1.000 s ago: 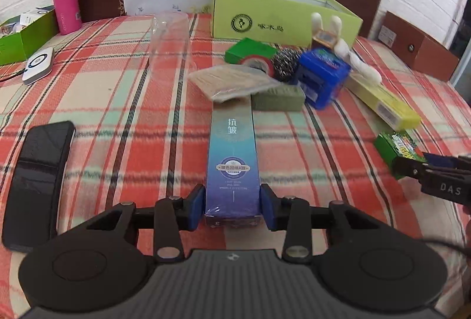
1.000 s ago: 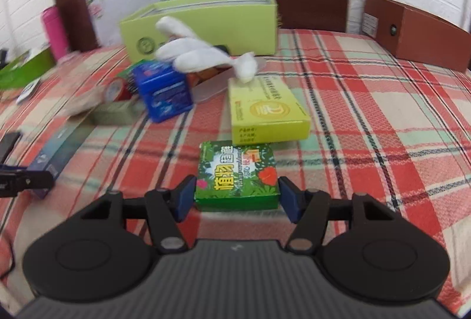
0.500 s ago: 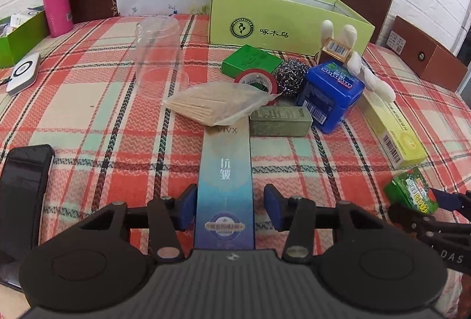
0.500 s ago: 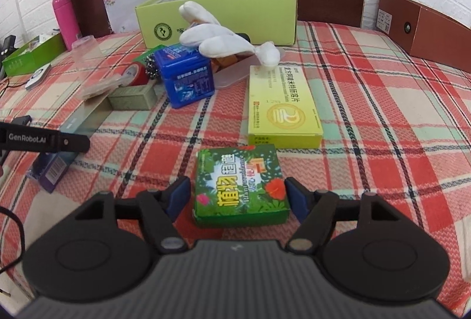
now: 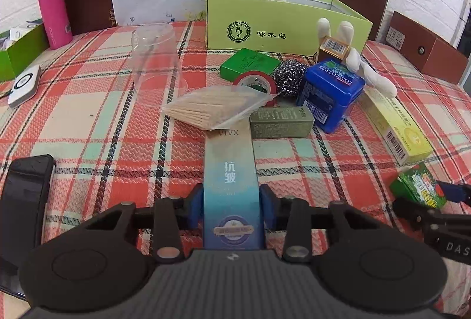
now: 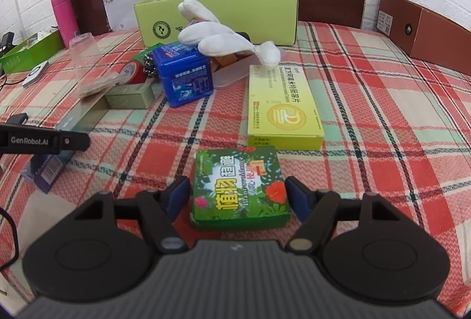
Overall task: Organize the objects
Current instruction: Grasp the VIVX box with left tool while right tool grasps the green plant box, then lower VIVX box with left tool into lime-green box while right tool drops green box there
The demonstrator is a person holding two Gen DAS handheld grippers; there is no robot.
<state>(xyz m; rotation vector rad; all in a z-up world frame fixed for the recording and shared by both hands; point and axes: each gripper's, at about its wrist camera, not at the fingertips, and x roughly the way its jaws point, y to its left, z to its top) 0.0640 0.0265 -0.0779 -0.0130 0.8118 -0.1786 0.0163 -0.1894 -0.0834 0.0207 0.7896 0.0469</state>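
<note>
Partly hidden, the long blue-to-grey cardboard carton (image 5: 231,172) has its far end tucked under a clear bag of wooden toothpicks (image 5: 216,107) and its near end cut off by the left gripper (image 5: 231,205) body. It lies on the red plaid tablecloth (image 5: 88,124), long axis pointing straight away. The jaws have just been closing and now press its sides. The right gripper (image 6: 236,195) has been narrowing too, pads just clear of the green flowered box (image 6: 238,186) between them.

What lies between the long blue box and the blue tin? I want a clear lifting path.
In the left wrist view, an olive-green tin lies between the long blue box and the blue tin.
</note>
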